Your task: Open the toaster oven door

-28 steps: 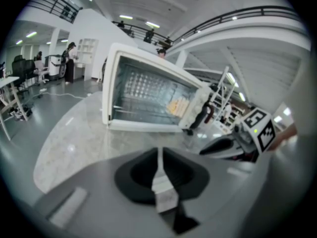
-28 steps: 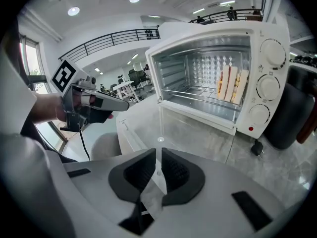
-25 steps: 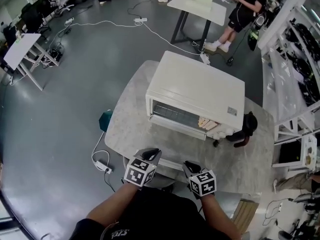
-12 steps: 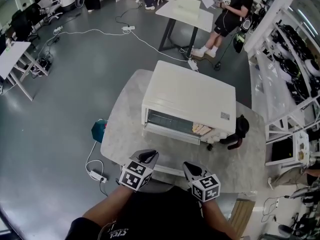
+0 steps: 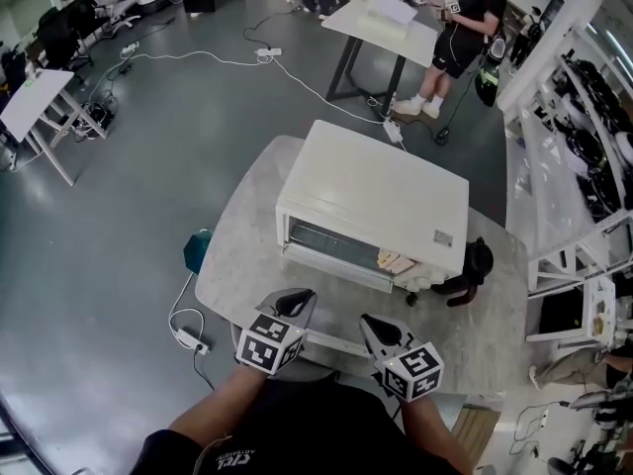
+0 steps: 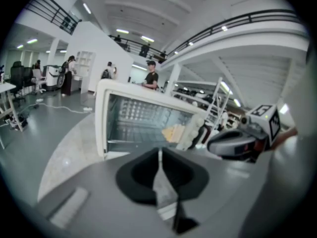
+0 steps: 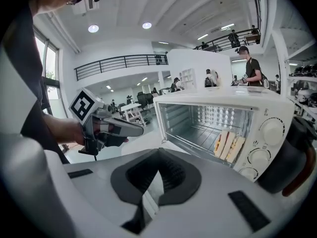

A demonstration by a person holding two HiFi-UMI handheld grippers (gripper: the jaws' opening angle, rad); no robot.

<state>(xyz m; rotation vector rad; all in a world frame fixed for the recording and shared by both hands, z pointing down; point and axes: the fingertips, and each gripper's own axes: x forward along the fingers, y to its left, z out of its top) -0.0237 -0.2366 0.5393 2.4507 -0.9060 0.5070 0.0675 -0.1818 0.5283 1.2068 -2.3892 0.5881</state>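
Observation:
A cream toaster oven (image 5: 381,196) stands on a round marble table (image 5: 247,255). Its door (image 5: 341,266) is down and the cavity is open, with toast slices (image 7: 228,144) on the rack at the right, beside the knobs (image 7: 271,131). My left gripper (image 5: 296,303) and right gripper (image 5: 375,329) hover side by side at the table's near edge, short of the oven. Both are shut with nothing between the jaws, in the left gripper view (image 6: 159,157) and the right gripper view (image 7: 158,155). Each gripper view is filled low down by its own grey body.
A black kettle-like object (image 5: 475,260) sits at the oven's right. A person (image 5: 465,23) stands beyond by a white-topped table (image 5: 391,13). A teal object (image 5: 198,250) and a power strip (image 5: 188,336) lie on the floor at the left. Shelving (image 5: 584,137) lines the right.
Both grippers have stayed at the table's near edge. The head view has shifted a little. The oven door is down throughout.

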